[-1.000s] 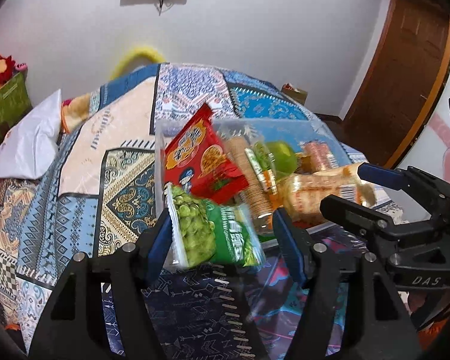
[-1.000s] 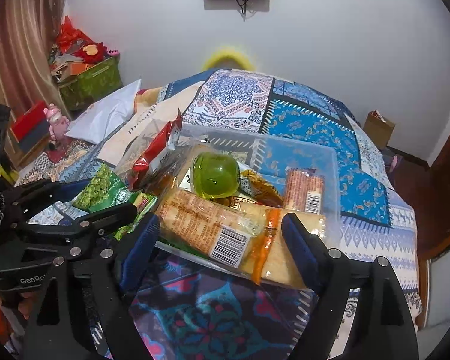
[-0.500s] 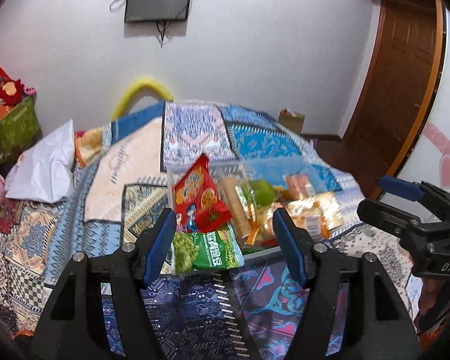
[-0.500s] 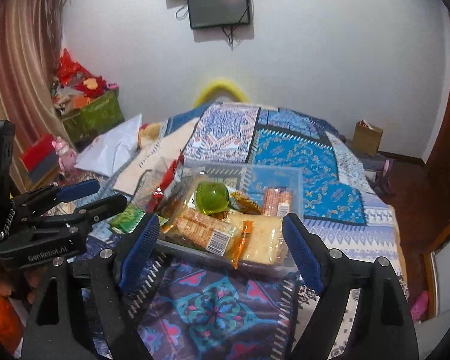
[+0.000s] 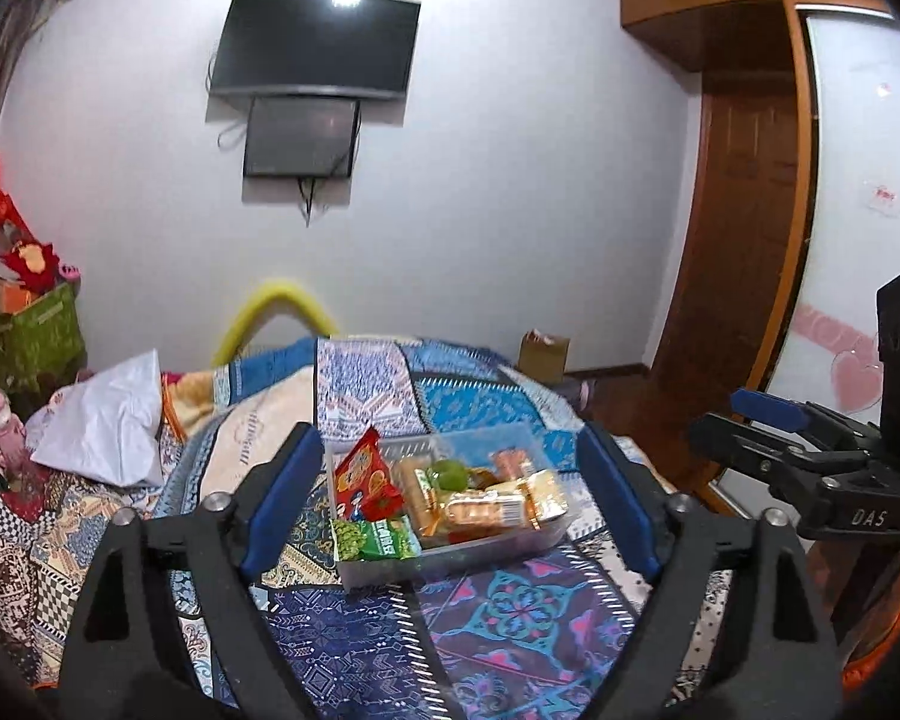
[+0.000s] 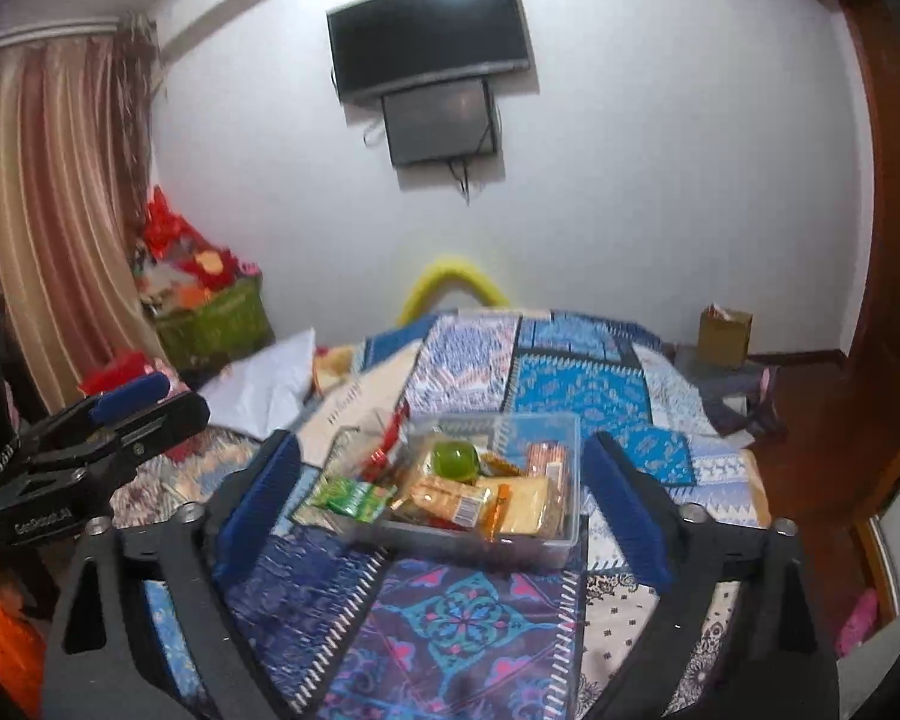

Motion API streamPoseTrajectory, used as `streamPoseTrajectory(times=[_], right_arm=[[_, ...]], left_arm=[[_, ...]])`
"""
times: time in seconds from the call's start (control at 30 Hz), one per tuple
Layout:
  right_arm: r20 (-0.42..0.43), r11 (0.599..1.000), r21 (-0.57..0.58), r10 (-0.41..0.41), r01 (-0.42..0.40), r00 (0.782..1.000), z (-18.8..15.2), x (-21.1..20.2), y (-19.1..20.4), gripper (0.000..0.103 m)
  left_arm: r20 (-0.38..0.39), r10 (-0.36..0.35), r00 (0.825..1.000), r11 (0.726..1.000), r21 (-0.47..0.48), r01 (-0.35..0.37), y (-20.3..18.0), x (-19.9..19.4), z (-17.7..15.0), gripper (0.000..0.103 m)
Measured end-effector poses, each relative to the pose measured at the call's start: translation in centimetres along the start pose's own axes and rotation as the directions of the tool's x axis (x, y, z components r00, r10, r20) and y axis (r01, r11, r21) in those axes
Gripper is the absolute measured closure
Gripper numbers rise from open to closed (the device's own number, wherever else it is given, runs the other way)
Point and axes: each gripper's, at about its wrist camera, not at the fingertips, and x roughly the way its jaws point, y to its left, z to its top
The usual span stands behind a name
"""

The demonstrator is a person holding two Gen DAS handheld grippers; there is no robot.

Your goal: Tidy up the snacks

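The left tool (image 5: 450,492) has its jaws opening, spread wide with nothing between the blue pads (image 5: 279,501), which frame the snack bin only by line of sight. The right tool (image 6: 441,501) is likewise opening, its jaws wide and holding nothing. Each tool shows at the edge of the other's view: the right one at the right of the left wrist view, the left one at the left of the right wrist view, both above the near end of the bed. Beyond the fingers, a clear plastic bin (image 5: 450,561) sits on the patterned quilt (image 5: 510,612) of the bed, well apart from both tools. Inside it are a red packet (image 5: 366,480) standing tilted at the left end, a green packet (image 5: 375,540) at the near left corner hanging partly over the rim, a green round cup (image 6: 453,459) in the middle, and orange and yellow wrapped biscuits (image 6: 450,501) lying toward the right. Farther off, a white pillow (image 5: 105,420) lies at the left of the bed, a green basket (image 6: 213,324) stands near the curtain, and a television (image 5: 315,42) hangs on the white wall.
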Motion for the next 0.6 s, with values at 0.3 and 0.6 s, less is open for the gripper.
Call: streamPoseTrajectory(times=[0.3, 0.6], right_arm=[[0.067, 1.000, -0.024, -0.003, 0.005, 0.998, -0.9, -3.1, 1.0, 0.000], [0.050, 1.000, -0.014, -0.004, 0.005, 0.999, -1.8, -2.9, 0.8, 0.000]], left_arm=[[0.073, 0.033, 0.997, 0.999, 0.015, -0.034, -1.5, -3.7, -0.5, 0.001], [0.062, 0.044, 0.997, 0.999, 0.018, -0.045, -1.8, -3.8, -1.2, 0.001]])
